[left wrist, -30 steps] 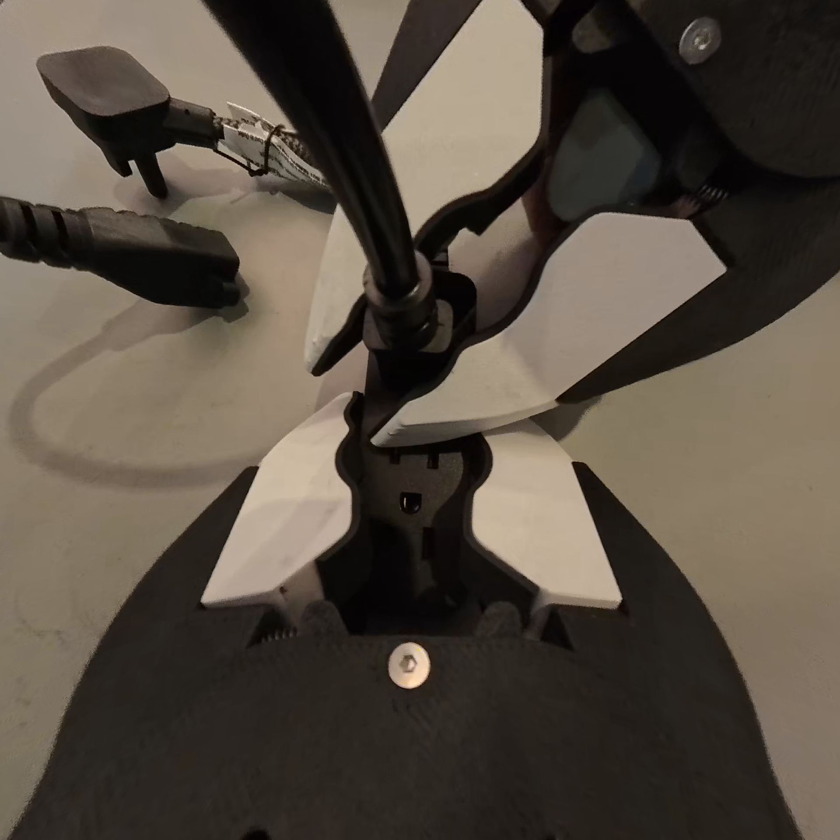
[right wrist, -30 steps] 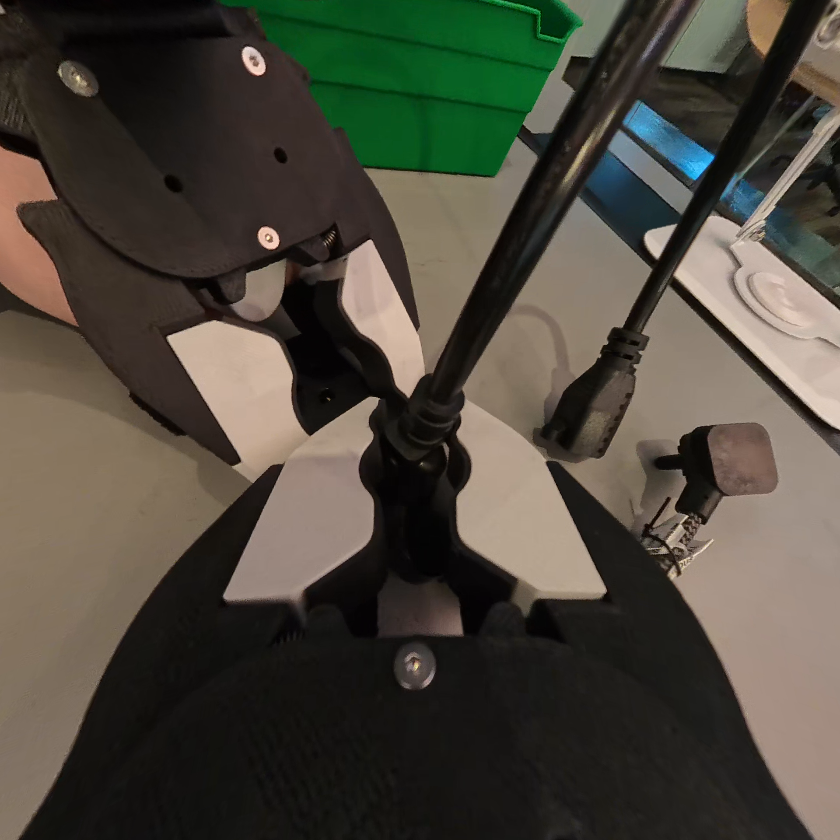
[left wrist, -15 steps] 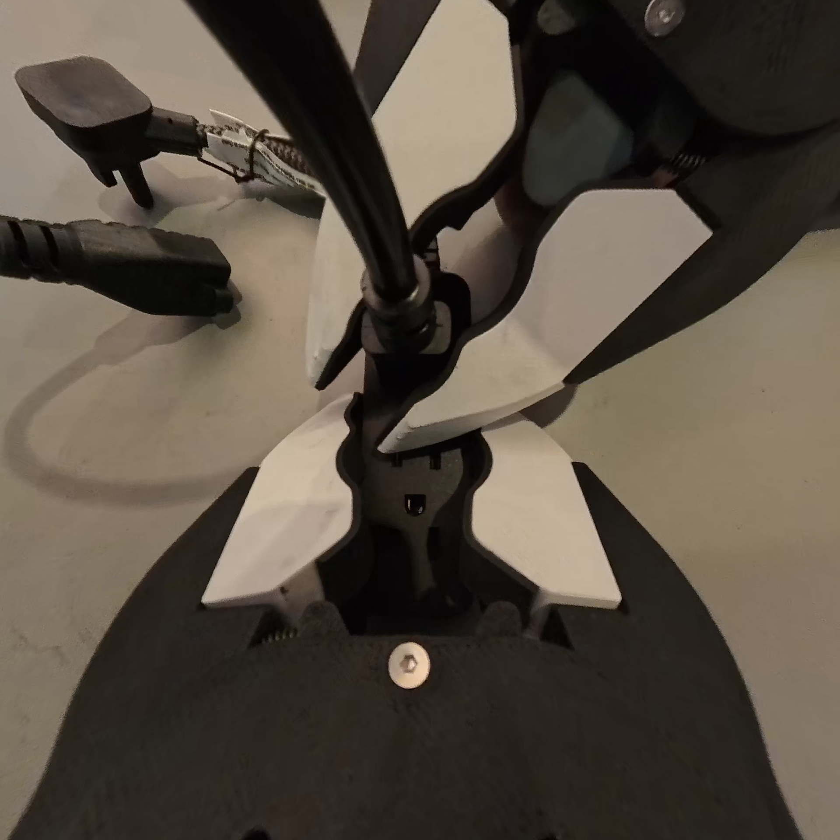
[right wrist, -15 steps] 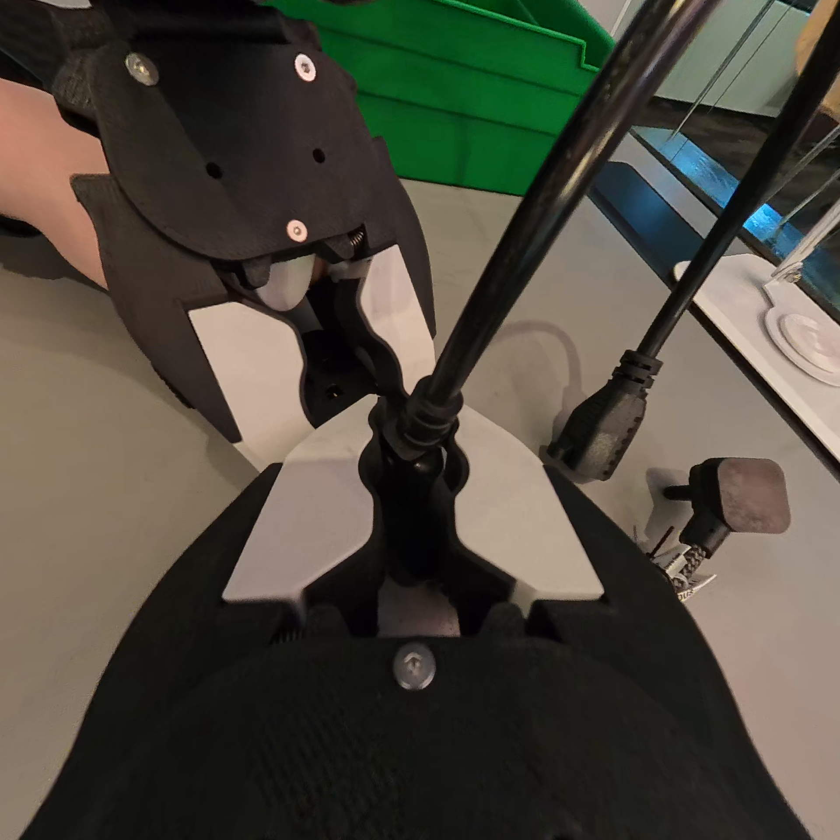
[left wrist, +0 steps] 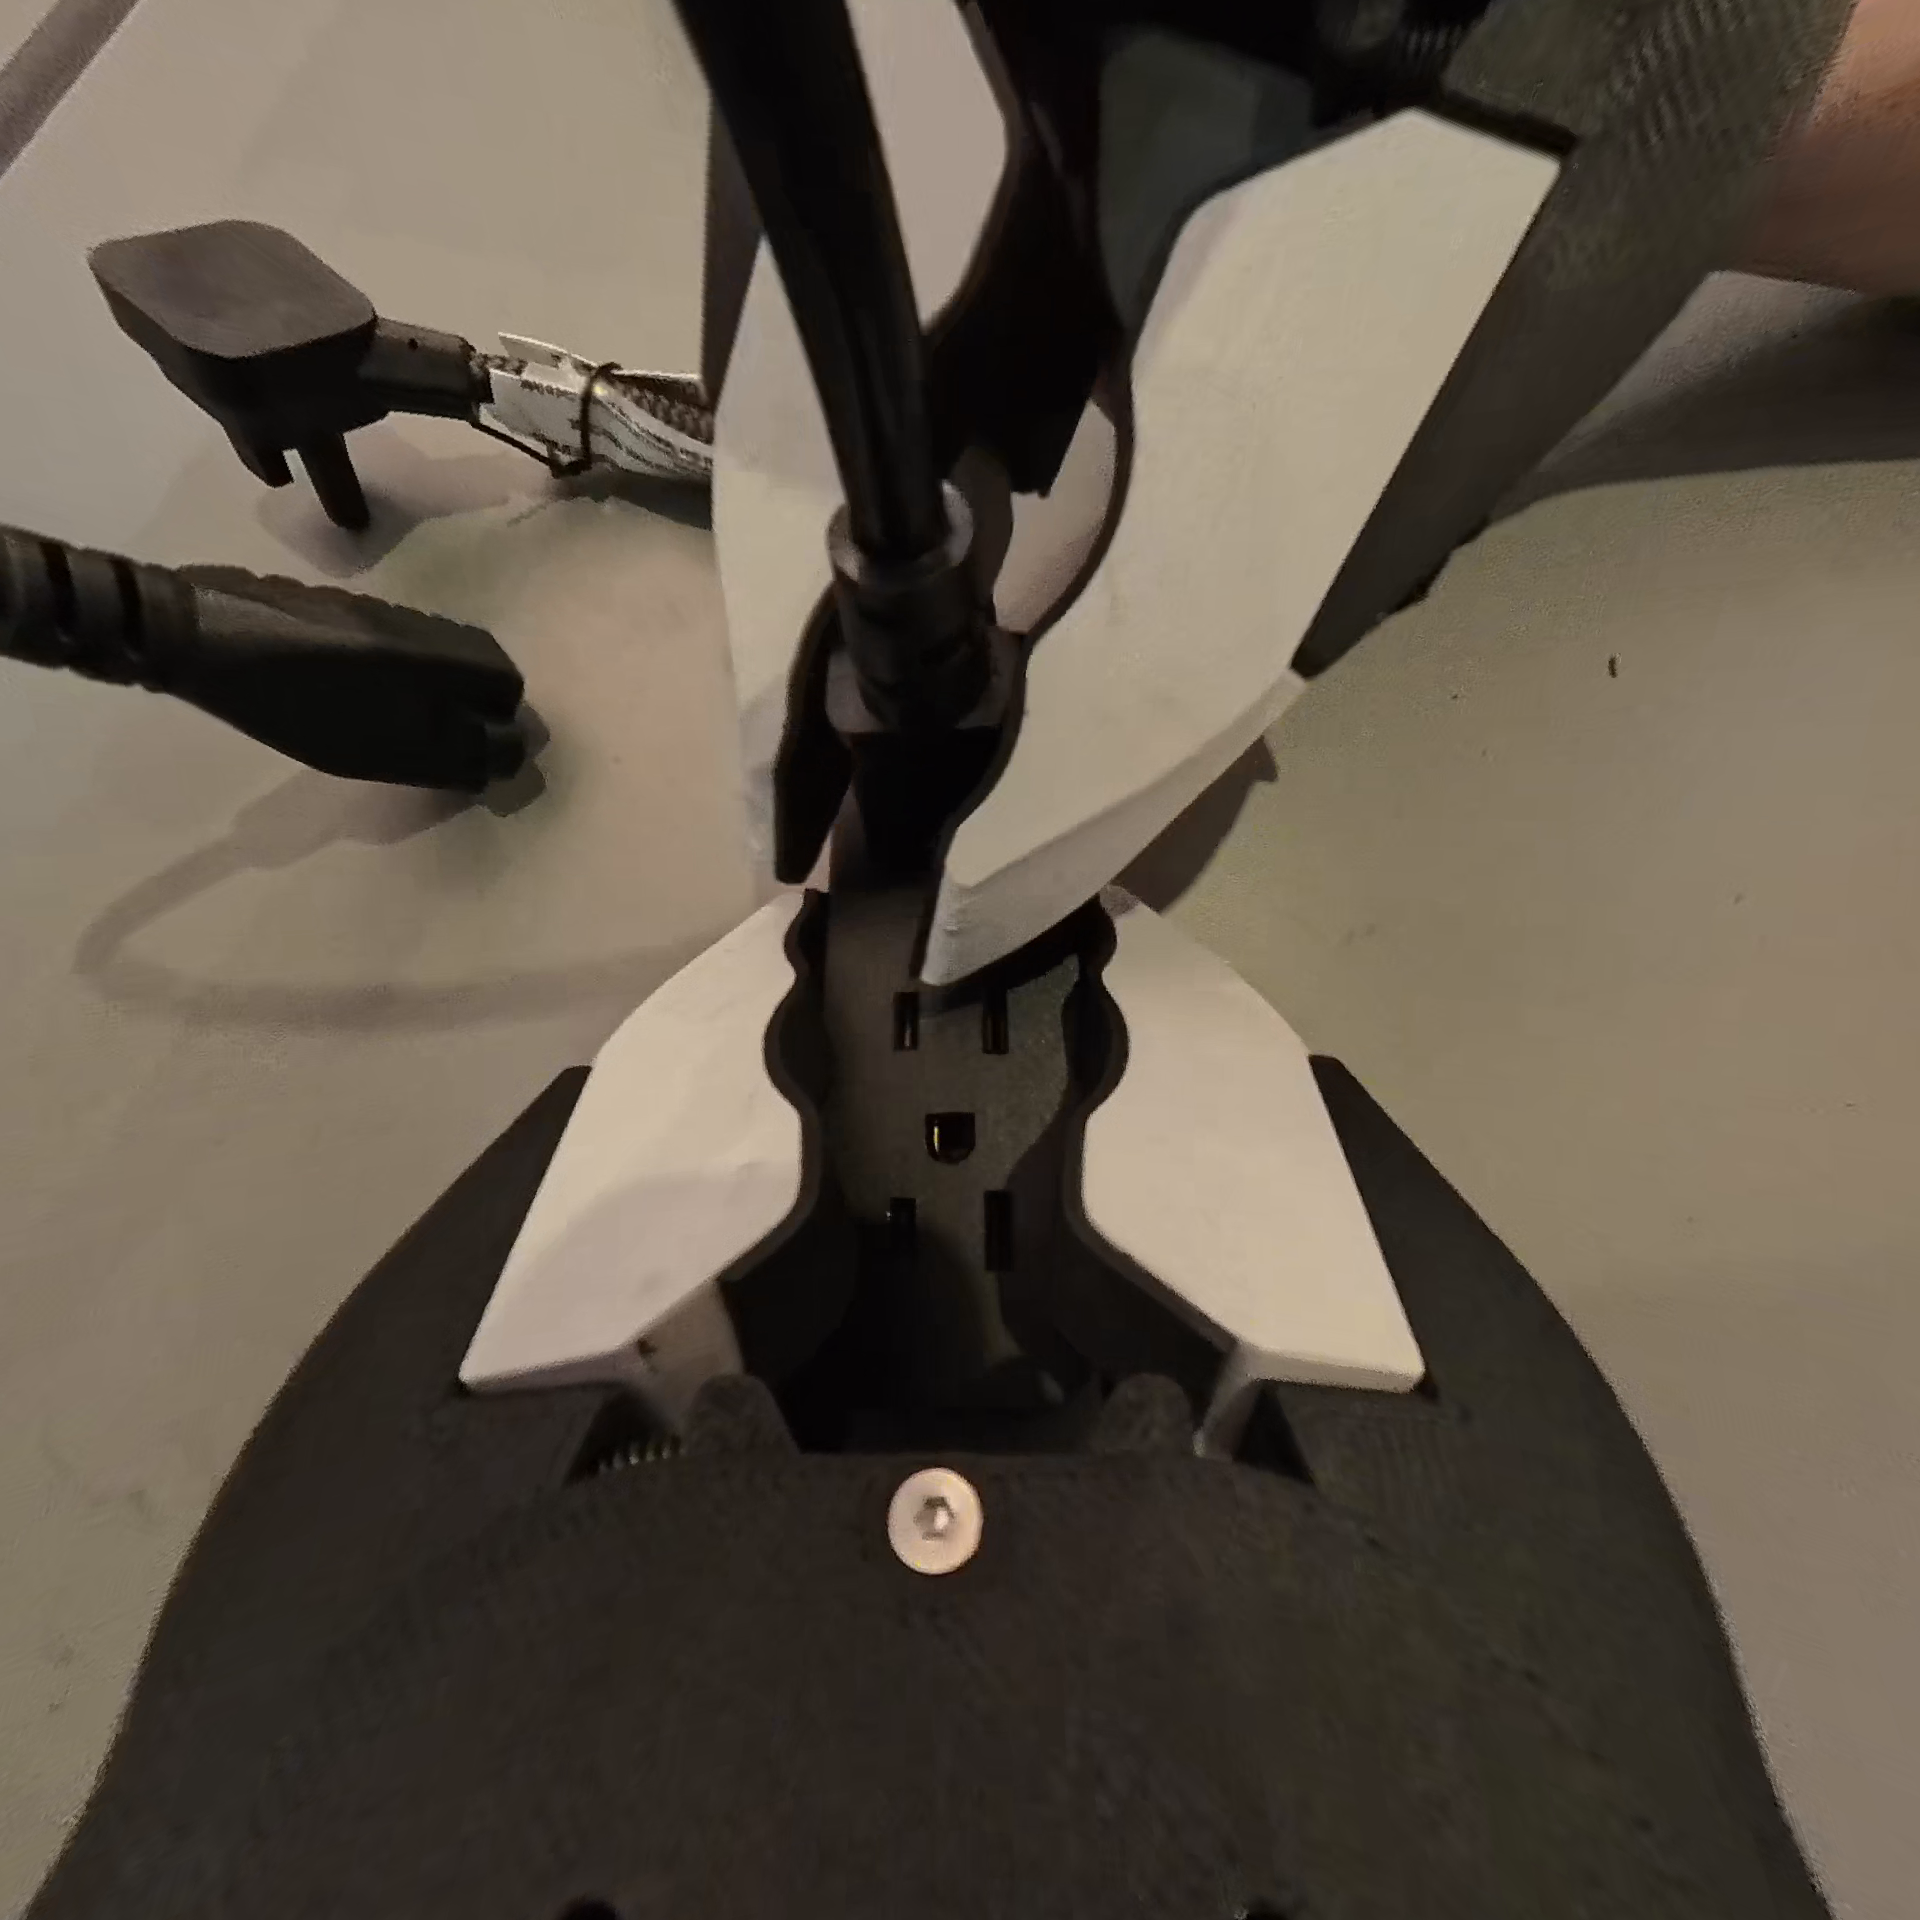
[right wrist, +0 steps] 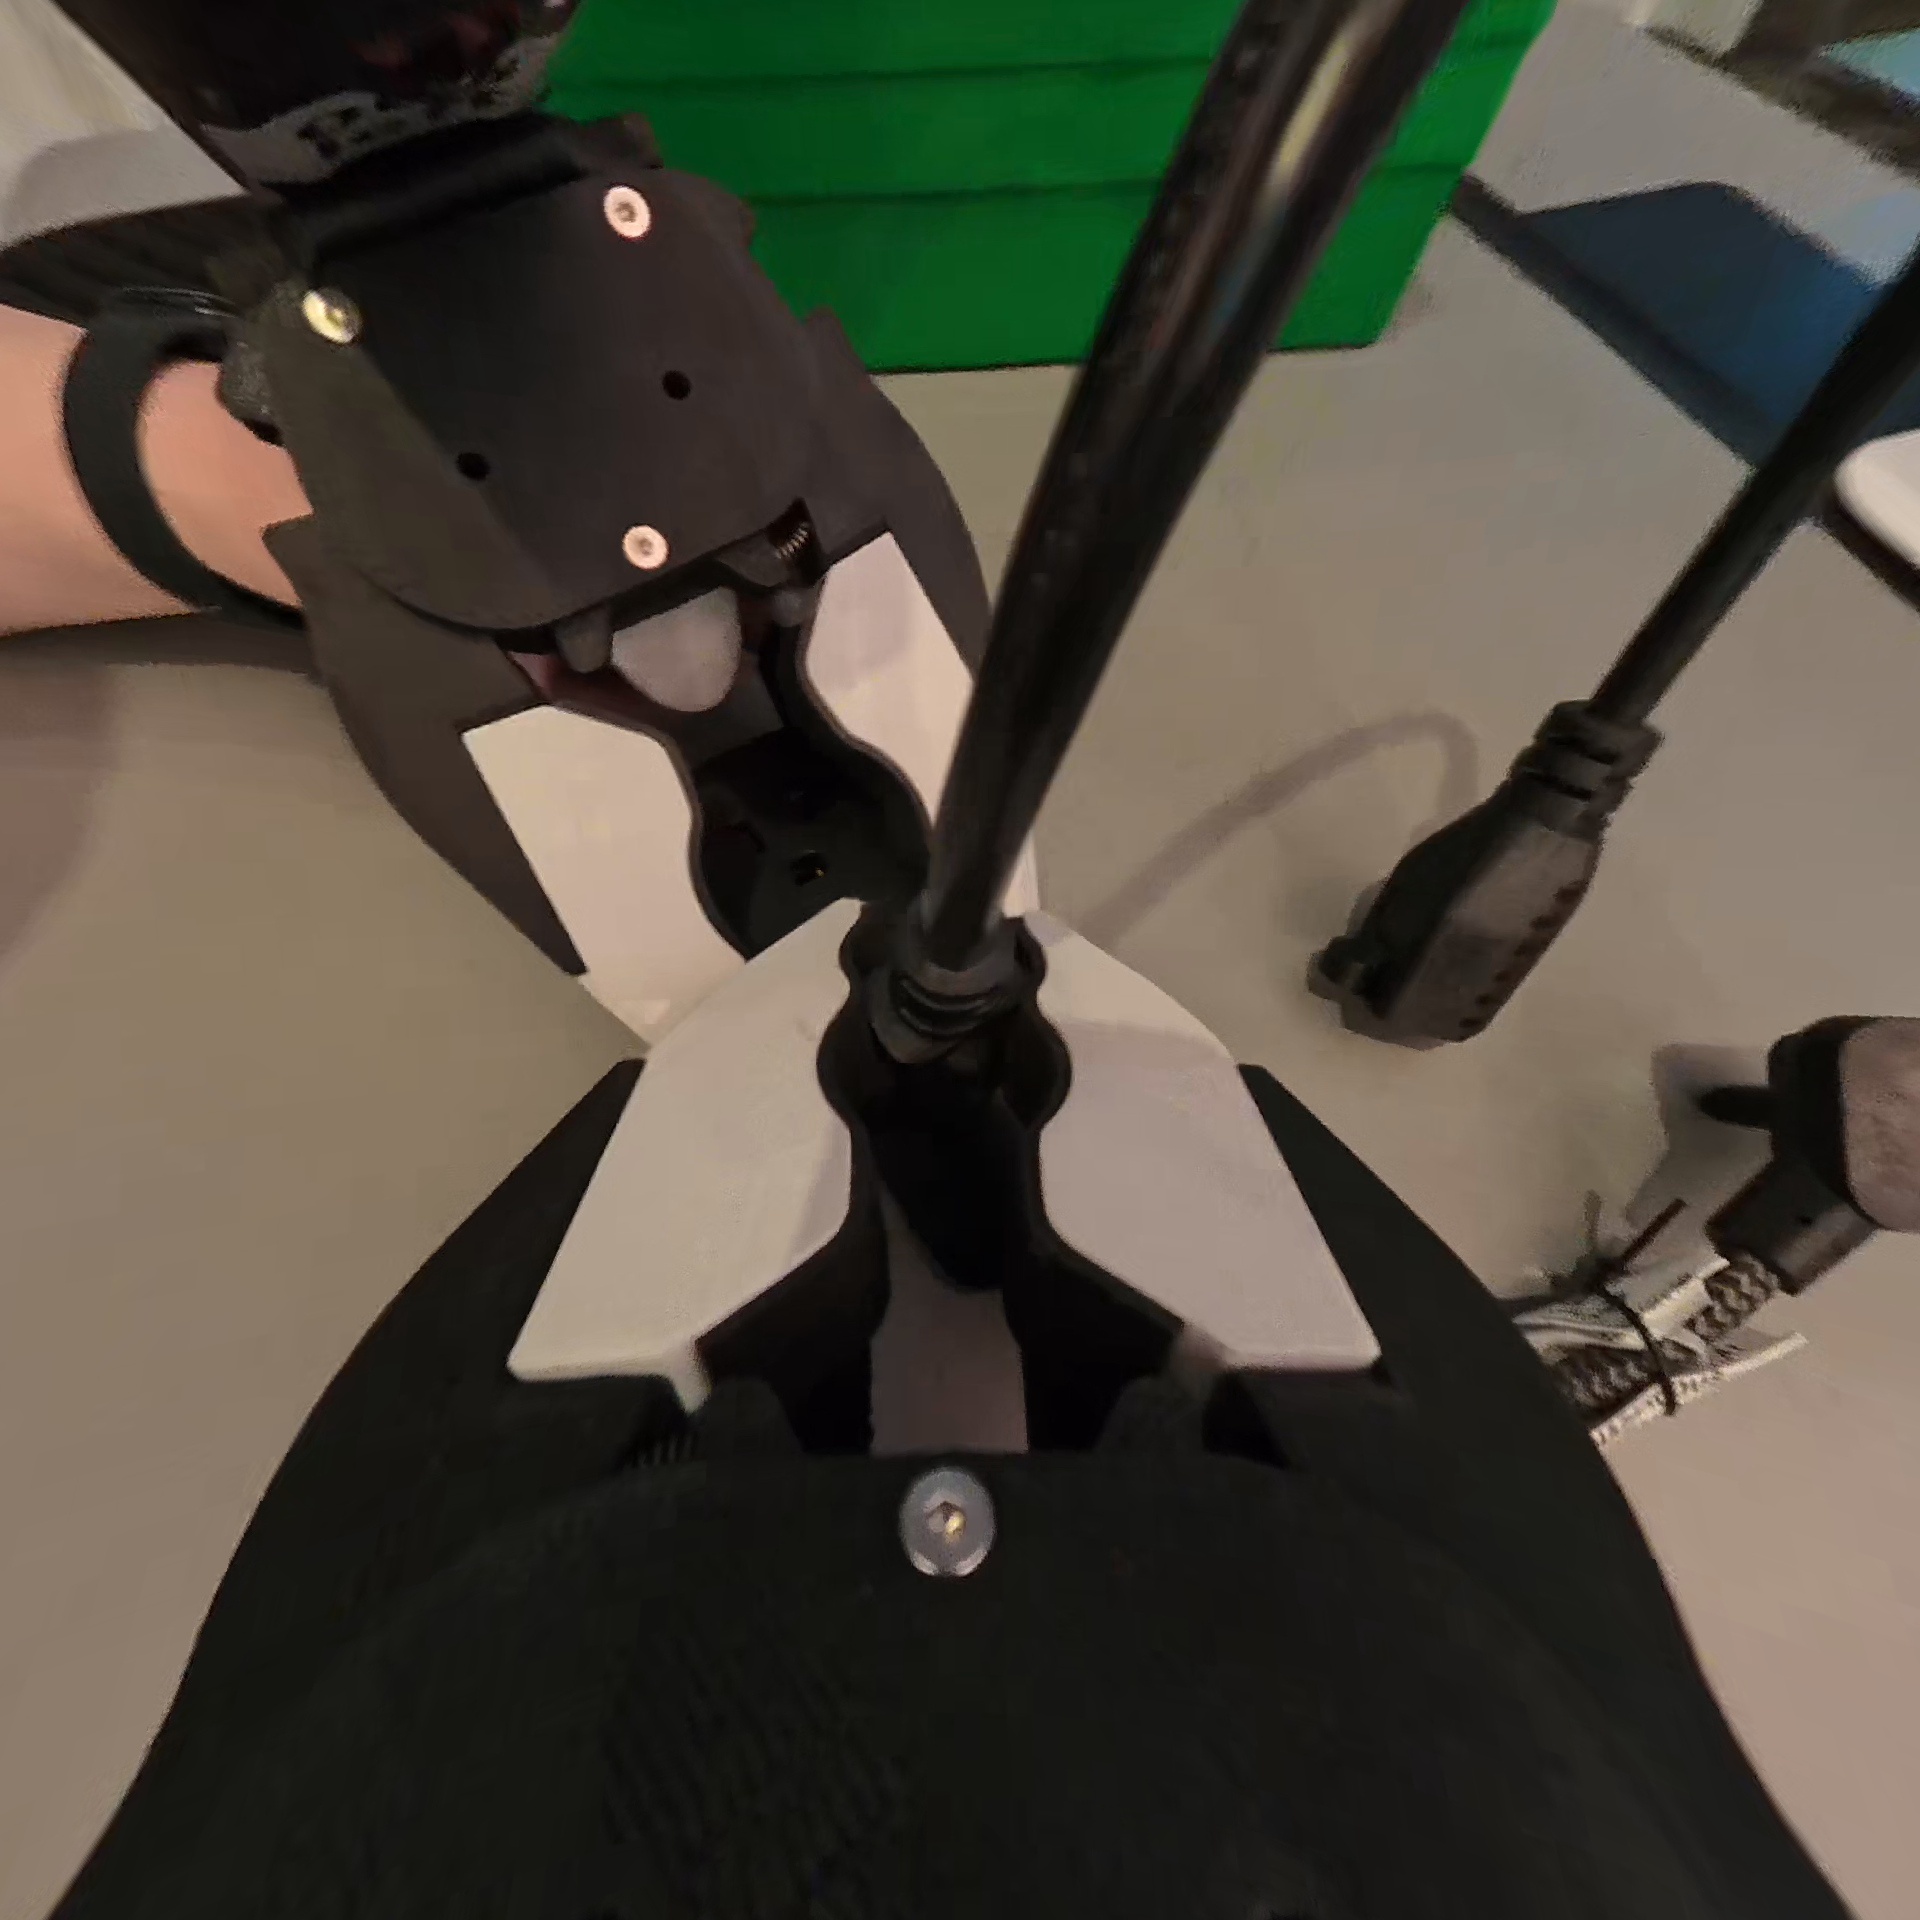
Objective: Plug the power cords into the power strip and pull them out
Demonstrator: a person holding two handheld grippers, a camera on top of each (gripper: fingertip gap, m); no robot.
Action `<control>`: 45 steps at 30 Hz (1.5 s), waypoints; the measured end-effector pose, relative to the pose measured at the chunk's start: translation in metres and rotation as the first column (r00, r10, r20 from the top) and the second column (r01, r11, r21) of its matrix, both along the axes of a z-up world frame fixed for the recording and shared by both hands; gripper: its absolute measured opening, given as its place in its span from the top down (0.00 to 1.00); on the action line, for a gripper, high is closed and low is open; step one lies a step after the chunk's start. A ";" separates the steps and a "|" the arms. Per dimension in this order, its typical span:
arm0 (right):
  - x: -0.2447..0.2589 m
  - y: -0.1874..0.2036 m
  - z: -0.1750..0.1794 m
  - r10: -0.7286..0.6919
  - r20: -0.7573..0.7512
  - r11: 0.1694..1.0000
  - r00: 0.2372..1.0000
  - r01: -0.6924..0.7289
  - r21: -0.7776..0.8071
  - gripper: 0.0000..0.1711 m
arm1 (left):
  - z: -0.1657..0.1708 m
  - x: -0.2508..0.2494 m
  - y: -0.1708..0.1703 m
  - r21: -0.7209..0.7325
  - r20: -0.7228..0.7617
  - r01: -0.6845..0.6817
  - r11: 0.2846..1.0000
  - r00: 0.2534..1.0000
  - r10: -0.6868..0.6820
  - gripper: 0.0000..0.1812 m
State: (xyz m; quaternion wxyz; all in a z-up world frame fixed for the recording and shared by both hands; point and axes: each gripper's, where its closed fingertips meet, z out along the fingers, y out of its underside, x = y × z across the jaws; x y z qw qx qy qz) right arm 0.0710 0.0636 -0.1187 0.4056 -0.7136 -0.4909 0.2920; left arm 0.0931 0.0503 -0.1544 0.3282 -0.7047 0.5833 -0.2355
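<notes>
My left gripper (left wrist: 945, 935) is shut on a black power strip (left wrist: 935, 1091); its socket face with slots shows between my white fingers (left wrist: 675, 1143). My right gripper (right wrist: 940, 935) is shut on a black plug (right wrist: 951, 1143) whose thick cord (right wrist: 1122, 468) rises up and away. In the left wrist view the right gripper (left wrist: 862, 894) holds that plug (left wrist: 899, 675) at the strip's far end; I cannot tell whether its prongs are seated. The right wrist view shows the left gripper (right wrist: 821, 883) and the strip (right wrist: 769, 831) just beyond my fingertips.
Two loose black plugs lie on the grey table: a moulded one (left wrist: 343, 686) (right wrist: 1475, 904) and a flat one with a white tag (left wrist: 229, 301) (right wrist: 1860, 1132). Green bins (right wrist: 987, 156) stand behind. A person's wrist (right wrist: 197, 499) holds the left gripper. Both grippers' tips are close together, under 4 cm apart.
My right gripper has tipped and shifted a little away with the plug, so more of the strip's socket face shows. My left gripper keeps its hold on the strip.
</notes>
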 end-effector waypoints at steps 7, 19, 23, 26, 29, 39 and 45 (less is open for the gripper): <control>0.000 0.003 -0.005 -0.055 0.297 0.993 0.953 0.021 0.117 0.87 | -0.002 0.000 0.001 -0.033 -0.010 -0.014 0.999 1.000 0.013 0.75; -0.002 -0.005 -0.003 0.178 0.049 0.981 0.983 -0.173 -0.092 0.86 | -0.002 0.000 0.000 -0.036 -0.008 -0.001 0.999 1.000 0.000 0.75; -0.002 -0.009 -0.002 0.320 0.187 0.944 0.929 -0.329 0.018 0.85 | -0.002 0.001 -0.002 -0.036 -0.006 0.028 0.999 1.000 -0.028 0.76; 0.003 -0.012 0.002 0.386 0.220 0.916 0.896 -0.400 0.018 0.85 | -0.002 0.000 -0.003 -0.037 -0.007 0.036 0.999 0.999 -0.037 0.76; 0.008 -0.013 0.006 0.392 0.141 0.918 0.909 -0.396 -0.003 0.83 | -0.002 0.000 -0.003 -0.038 -0.009 0.041 0.998 0.999 -0.041 0.76; 0.007 -0.012 0.006 0.215 0.213 0.958 0.953 -0.249 0.144 0.84 | -0.003 0.001 -0.004 -0.046 -0.018 0.053 0.998 0.998 -0.054 0.76; 0.006 -0.008 0.001 0.192 0.432 0.975 0.881 -0.222 0.020 0.84 | -0.003 0.000 -0.005 -0.040 -0.019 0.037 0.998 0.999 -0.038 0.76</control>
